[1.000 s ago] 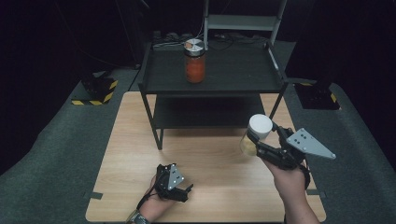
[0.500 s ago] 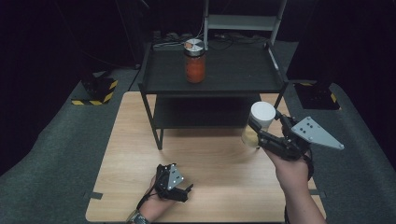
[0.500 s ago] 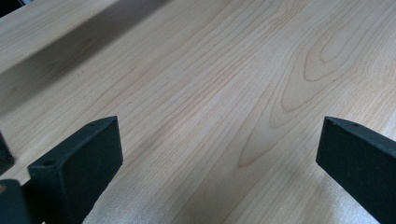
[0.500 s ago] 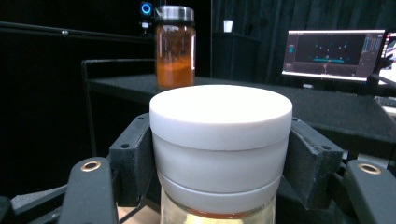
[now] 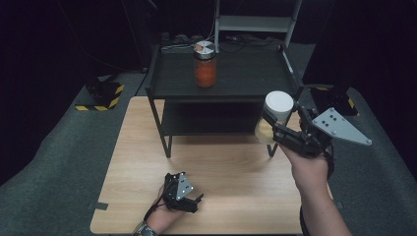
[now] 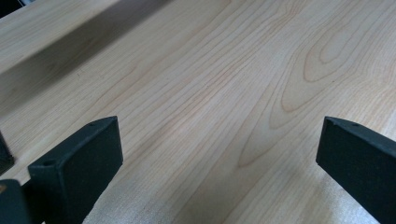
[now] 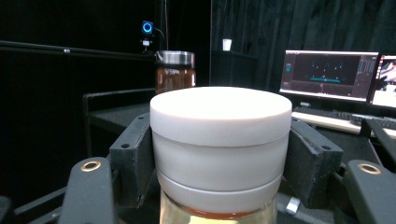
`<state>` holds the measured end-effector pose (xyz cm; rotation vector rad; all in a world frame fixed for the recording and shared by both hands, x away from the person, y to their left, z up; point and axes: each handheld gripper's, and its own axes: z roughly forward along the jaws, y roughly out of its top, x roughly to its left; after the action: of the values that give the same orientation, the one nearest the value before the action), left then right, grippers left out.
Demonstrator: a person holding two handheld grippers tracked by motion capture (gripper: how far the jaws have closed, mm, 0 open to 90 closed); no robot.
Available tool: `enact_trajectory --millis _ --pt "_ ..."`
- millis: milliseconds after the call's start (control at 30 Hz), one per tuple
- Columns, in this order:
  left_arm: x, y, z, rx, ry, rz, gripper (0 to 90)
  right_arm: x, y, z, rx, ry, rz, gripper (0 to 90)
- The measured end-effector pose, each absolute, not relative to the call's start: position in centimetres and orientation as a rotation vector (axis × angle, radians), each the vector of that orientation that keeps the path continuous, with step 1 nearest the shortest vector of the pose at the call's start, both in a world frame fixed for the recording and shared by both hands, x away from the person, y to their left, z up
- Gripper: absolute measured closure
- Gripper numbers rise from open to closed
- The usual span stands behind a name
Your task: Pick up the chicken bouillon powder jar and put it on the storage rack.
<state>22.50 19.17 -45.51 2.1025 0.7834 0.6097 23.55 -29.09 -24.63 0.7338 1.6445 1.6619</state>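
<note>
Raised closer to the black metal shelf, the right gripper grasps a white-lidded round glass jar; left gripper rests released on grained wooden table.

held jar lid: white, with a white band under it
held jar body: clear glass, pale yellow inside
right gripper: black, with a grey plate on top
left gripper: black, with a grey plate
shelf jar: silver lid, orange-red fill
shelf unit: black frame and top
table: light wood with brown grain lines
floor mat: dark grey
floor block: black with yellow-and-black stripes
monitor: dark screen with teal marks
</note>
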Motion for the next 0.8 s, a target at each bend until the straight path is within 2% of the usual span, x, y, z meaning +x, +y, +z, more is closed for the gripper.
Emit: enact_trajectory --millis 800 --pt "22.5 19.2 -45.5 2.103 0.777 0.607 0.7 25.5 -26.6 -20.0 0.720 1.559 1.666 33.6"
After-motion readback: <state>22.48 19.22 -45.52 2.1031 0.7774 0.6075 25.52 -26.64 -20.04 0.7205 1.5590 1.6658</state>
